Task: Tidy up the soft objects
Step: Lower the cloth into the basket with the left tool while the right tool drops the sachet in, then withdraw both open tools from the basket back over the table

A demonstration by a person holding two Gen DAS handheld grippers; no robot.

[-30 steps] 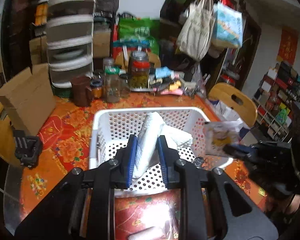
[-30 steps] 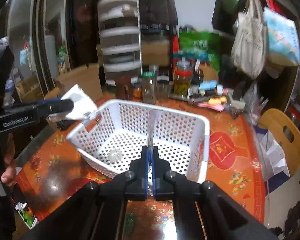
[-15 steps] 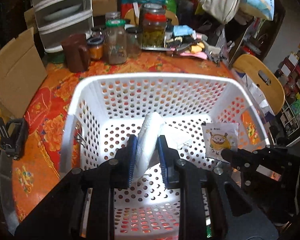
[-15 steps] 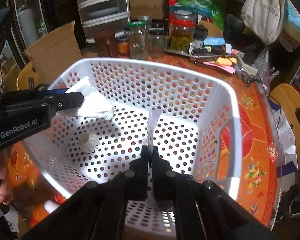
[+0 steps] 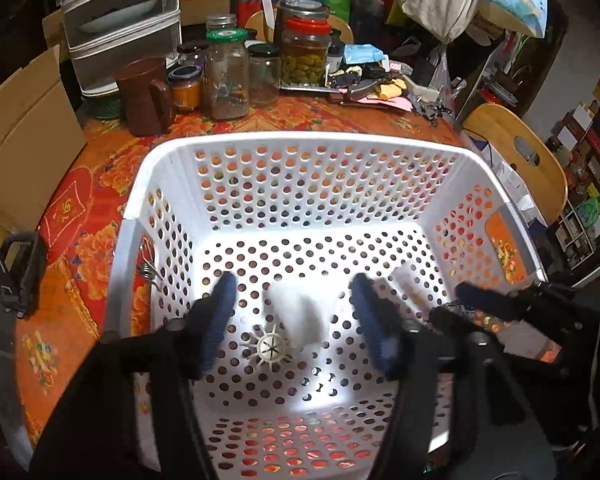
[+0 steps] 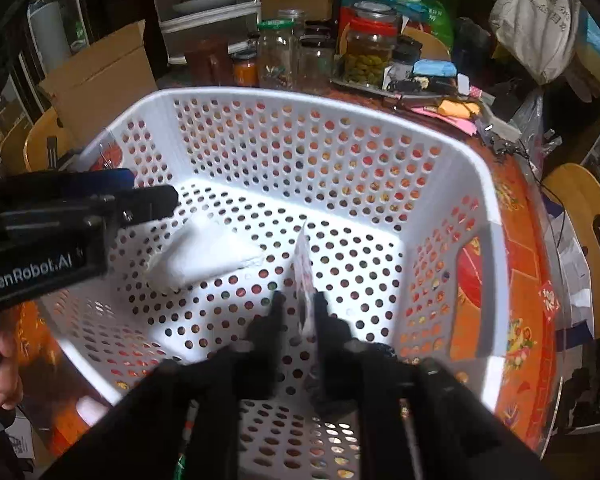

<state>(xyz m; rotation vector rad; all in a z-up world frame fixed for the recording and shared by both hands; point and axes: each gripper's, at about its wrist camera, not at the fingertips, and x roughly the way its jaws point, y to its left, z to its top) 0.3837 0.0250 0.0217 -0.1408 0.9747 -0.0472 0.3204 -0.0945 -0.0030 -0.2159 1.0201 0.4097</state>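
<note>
A white perforated basket [image 5: 300, 142] stands on the orange flowered table. My left gripper [image 5: 294, 316] hangs low inside it with its jaws opening. A white soft pack [image 5: 296, 314], blurred, sits loose between the blue pads, touching neither. In the right wrist view this pack [image 6: 204, 258] lies on the basket floor under the left gripper [image 6: 152, 190]. My right gripper [image 6: 298, 310] is also inside the basket, jaws opening. A thin printed packet [image 6: 304, 268] stands edge-on between its fingers, which no longer pinch it. The right gripper [image 5: 472, 300] shows at the basket's right wall.
A small white ribbed plastic piece [image 5: 272, 347] lies on the basket floor, and a metal clip [image 5: 148, 272] hangs on its left wall. Behind the basket stand glass jars [image 5: 226, 76], a brown mug [image 5: 144, 98] and a cardboard box [image 5: 20, 136]. A wooden chair [image 5: 516, 152] is at the right.
Both grippers sank into the basket, then opened. The left one let go of the white pack, which dropped to the floor. The right one loosened on the thin packet.
</note>
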